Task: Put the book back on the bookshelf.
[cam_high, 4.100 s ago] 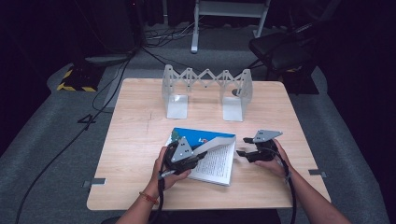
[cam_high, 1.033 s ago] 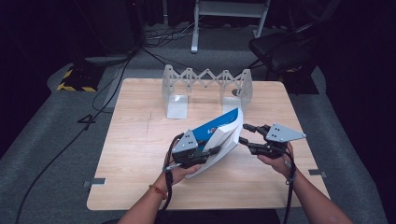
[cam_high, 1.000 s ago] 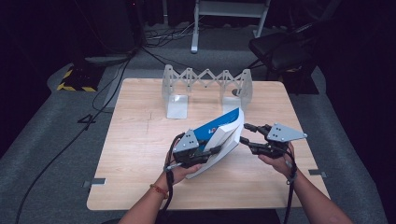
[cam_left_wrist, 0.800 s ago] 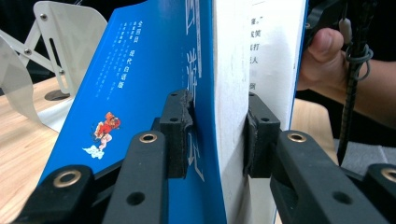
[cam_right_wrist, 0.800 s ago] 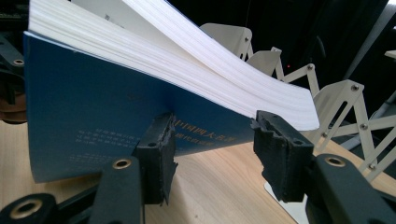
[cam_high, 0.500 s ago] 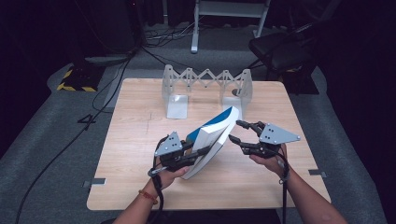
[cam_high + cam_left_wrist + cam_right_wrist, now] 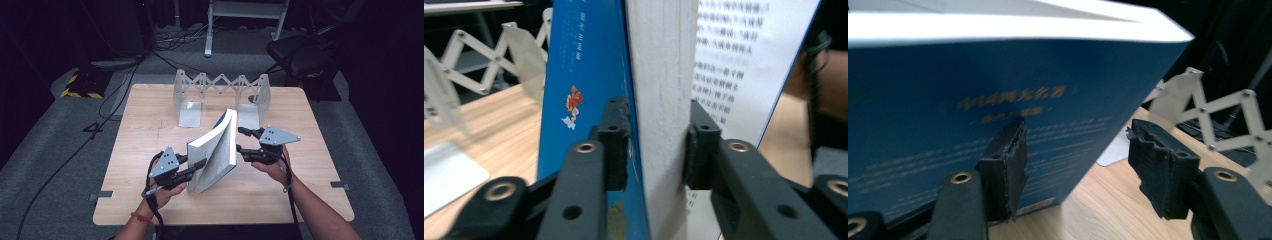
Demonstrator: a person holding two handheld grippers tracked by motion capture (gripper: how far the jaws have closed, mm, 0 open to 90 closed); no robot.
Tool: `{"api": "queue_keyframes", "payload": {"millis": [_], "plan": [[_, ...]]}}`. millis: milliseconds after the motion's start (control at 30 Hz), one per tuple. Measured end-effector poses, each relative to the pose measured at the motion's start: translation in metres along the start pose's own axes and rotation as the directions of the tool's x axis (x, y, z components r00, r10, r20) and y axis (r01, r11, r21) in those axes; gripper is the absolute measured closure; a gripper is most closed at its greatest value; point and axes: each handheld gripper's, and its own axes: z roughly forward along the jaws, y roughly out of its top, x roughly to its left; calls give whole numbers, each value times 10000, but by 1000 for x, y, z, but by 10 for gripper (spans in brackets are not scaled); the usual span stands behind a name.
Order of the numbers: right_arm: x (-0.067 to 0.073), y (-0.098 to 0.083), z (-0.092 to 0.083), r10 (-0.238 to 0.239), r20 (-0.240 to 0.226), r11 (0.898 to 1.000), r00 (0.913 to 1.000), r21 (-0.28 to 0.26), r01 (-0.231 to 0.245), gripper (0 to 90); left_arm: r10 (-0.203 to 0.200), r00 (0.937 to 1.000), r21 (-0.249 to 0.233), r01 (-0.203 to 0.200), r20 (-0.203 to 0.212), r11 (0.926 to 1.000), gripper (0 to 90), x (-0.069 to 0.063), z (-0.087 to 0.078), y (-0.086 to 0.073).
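A thick book (image 7: 216, 152) with a blue cover (image 7: 579, 75) stands tilted on its lower edge on the wooden table (image 7: 145, 115). My left gripper (image 7: 196, 167) is shut on its white page block (image 7: 659, 90), one pad on the blue cover and one on a printed page (image 7: 744, 55). My right gripper (image 7: 242, 142) is just right of the book. Its jaws have just been opening and stand open (image 7: 1075, 160). The left pad (image 7: 1008, 167) lies near the blue cover (image 7: 998, 100); nothing is pinched between the pads.
A folding metal book rack (image 7: 220, 86) with flat end plates (image 7: 189, 114) stands at the back of the table. A chair (image 7: 305, 52) and cables lie on the floor beyond. Bare wood stretches along the table's left side and front edge.
Both hands have shifted left with the book, which now stands steeper. The right gripper's jaws have spread wider beside the cover.
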Motion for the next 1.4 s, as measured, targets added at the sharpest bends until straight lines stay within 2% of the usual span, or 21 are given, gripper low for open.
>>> {"api": "queue_keyframes", "payload": {"millis": [100,133,200,300,333,467,533,567,600,633,733,767,933,1100,1167,1233,1400], "plan": [[8,3,5,-184,-261,9998,9995,-86,182,409,303,9990,562,-285,-315,9980,598,-7,4,-1],[10,4,6,-259,-343,9996,9991,-135,254,409,277,9993,650,-260,-258,9975,572,-7,6,-3],[13,7,8,-331,-408,9993,9986,-174,324,409,15,9999,499,-6,-164,9988,567,-6,8,-7],[16,10,9,-498,-365,9986,9981,-209,491,409,-136,9999,436,137,-25,9990,594,-3,7,-8],[16,10,9,-566,-374,9982,9977,-212,559,409,-242,9997,336,243,-18,9991,635,-1,7,-9],[10,6,5,-385,-457,9989,9982,-283,372,410,-605,9971,131,600,471,9981,668,2,14,-8],[8,4,1,-374,-291,9988,9989,-339,364,417,-599,9960,112,593,668,9982,667,1,21,-6],[7,3,-1,-519,-121,9979,9986,-385,514,426,-599,9960,112,593,668,9982,665,1,21,-6],[5,2,-5,-555,-47,9977,9984,-403,553,444,-849,9914,35,850,992,9964,662,0,30,-5],[5,2,-5,-555,-47,9977,9984,-403,553,444,-849,9914,35,850,992,9964,661,0,30,-5],[-4,2,-19,-626,-5,9970,9980,-450,625,444,-1120,9807,-83,1148,1602,9934,663,-1,48,-2],[-6,1,-23,-632,7,9970,9980,-457,632,444,-912,9820,-19,928,1652,9957,664,-4,56,1],[-17,-8,-53,-459,352,9983,9983,-342,471,444,-638,9744,-73,670,2155,9977,658,-13,81,9],[-23,-15,-67,-225,549,9991,9982,-350,244,444,-318,9748,-69,342,2206,9994,635,-17,89,14],[-23,-17,-68,-78,549,9992,9985,-391,100,445,-283,9757,-108,314,2175,9994,627,-17,88,13],[-22,-19,-66,5,465,9990,9989,-457,17,433,-208,9791,-102,234,2023,9997,616,-17,86,13],[-9,-24,-55,-286,163,9996,9995,85,284,416,2,9877,57,-11,1566,10000,589,-17,77,13]]}}
